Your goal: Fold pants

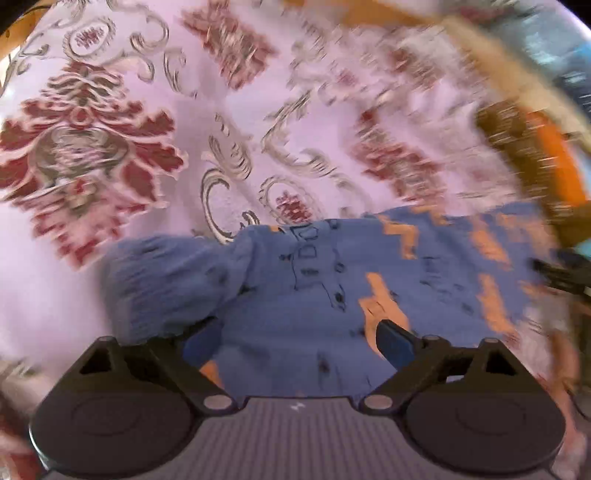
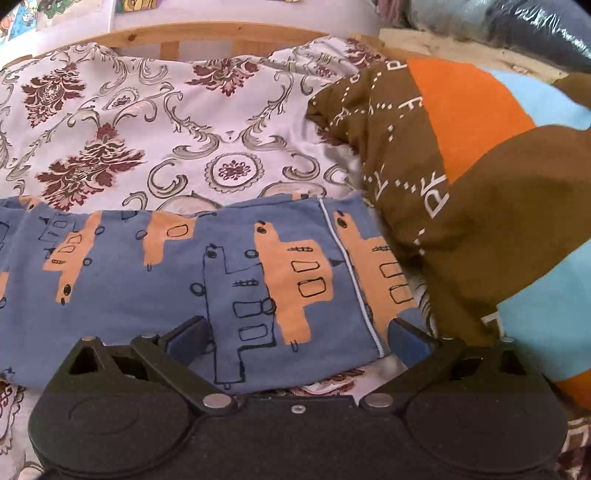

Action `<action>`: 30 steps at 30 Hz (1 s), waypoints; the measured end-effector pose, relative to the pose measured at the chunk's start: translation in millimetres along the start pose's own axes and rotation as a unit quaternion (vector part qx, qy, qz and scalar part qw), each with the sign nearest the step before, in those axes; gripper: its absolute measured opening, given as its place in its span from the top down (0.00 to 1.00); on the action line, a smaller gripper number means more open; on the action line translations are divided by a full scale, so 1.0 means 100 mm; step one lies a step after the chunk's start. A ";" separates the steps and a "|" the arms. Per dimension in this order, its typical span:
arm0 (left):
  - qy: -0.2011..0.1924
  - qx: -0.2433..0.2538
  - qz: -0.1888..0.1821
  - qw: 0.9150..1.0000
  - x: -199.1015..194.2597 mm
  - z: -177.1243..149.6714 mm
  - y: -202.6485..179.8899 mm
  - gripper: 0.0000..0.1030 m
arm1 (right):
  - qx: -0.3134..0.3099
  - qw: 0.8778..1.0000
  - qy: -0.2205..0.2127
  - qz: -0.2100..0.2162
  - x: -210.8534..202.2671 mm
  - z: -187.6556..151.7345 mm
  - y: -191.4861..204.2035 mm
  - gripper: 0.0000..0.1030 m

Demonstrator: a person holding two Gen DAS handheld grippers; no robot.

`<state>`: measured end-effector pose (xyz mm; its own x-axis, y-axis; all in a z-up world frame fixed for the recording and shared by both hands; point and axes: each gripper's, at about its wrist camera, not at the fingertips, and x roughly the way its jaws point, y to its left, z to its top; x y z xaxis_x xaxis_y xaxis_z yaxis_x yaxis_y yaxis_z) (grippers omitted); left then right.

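Observation:
The pants (image 2: 177, 273) are blue with orange and outlined vehicle prints, and lie folded in a long strip across the patterned bed sheet (image 2: 155, 122). My right gripper (image 2: 295, 338) is open, its blue pads wide apart just over the near right part of the strip. In the blurred left wrist view the pants (image 1: 332, 280) lie under my left gripper (image 1: 295, 347), which is open with pads spread over the cloth. The pants' left end (image 1: 166, 280) is bunched up. The other gripper's dark tip (image 1: 561, 269) shows at the right edge.
A brown, orange and light-blue pillow (image 2: 480, 177) lies against the right end of the pants. The wooden bed frame (image 2: 207, 35) runs along the far side. Plastic-wrapped bundles (image 2: 498, 26) sit at the far right.

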<state>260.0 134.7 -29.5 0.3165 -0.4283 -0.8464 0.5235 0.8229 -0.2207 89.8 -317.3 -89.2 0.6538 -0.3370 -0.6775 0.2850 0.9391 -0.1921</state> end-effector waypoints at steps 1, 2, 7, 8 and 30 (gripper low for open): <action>-0.006 0.007 -0.006 1.000 -0.09 -0.04 0.02 0.08 | -0.011 1.000 -0.007 -0.008 -0.05 -0.01 0.06 0.01; -0.011 0.020 -0.007 1.000 -0.19 -0.09 0.02 0.08 | -0.028 0.999 -0.017 -0.009 -0.11 -0.01 0.12 0.01; -0.043 0.094 0.024 0.994 -0.60 -0.20 -0.11 0.00 | -0.154 0.981 -0.084 0.081 -0.53 0.03 0.79 0.01; -0.048 0.106 0.032 0.993 -0.65 -0.22 -0.12 0.00 | -0.170 0.975 -0.092 0.110 -0.59 0.04 0.94 0.01; -0.010 -0.113 -0.012 0.994 -0.41 0.23 0.68 0.54 | -0.174 0.914 -0.031 0.365 -0.43 0.17 2.21 0.01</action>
<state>300.3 199.2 0.8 0.3219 -0.4548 -0.8304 0.3419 0.8737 -0.3460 136.3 -96.6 -90.0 0.6225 0.3955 -0.6753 -0.4768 0.8759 0.0735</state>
